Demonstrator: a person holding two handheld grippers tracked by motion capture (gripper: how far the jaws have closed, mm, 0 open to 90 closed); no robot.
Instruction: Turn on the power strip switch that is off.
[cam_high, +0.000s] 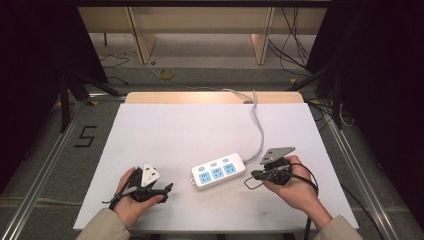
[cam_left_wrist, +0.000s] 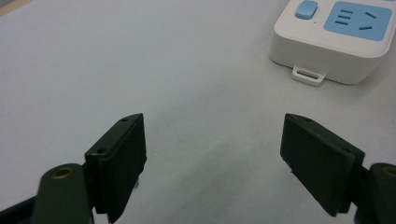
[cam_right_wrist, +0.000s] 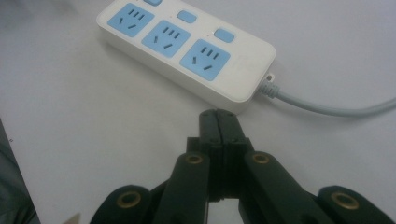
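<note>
Left tool (cam_left_wrist: 212, 163): jaws wide apart, nothing between them; bare surface (cam_left_wrist: 140, 70) under and ahead of it.
Right tool (cam_right_wrist: 218, 122): jaws pressed together, nothing clamped; tips point at the strip's cable end.
Strip from the left tool: its near end lies ahead and to the right, well apart from the jaws.
Strip from the right tool: strip (cam_right_wrist: 187, 51) lies just ahead of the tips, near but apart; nearest part is the corner where the cable (cam_right_wrist: 327, 109) leaves.
Strip: white, three blue sockets, each with a blue switch (cam_right_wrist: 224, 35) on its far side; flat on the surface, nothing plugged in.
Cable: runs from the strip away past the right tool toward the surface's far edge.
Done: by my reading, nothing yet; neither tool touches the strip.
Left: most likely the closed right tool is to press a switch; the whole contact is still to come.
</note>
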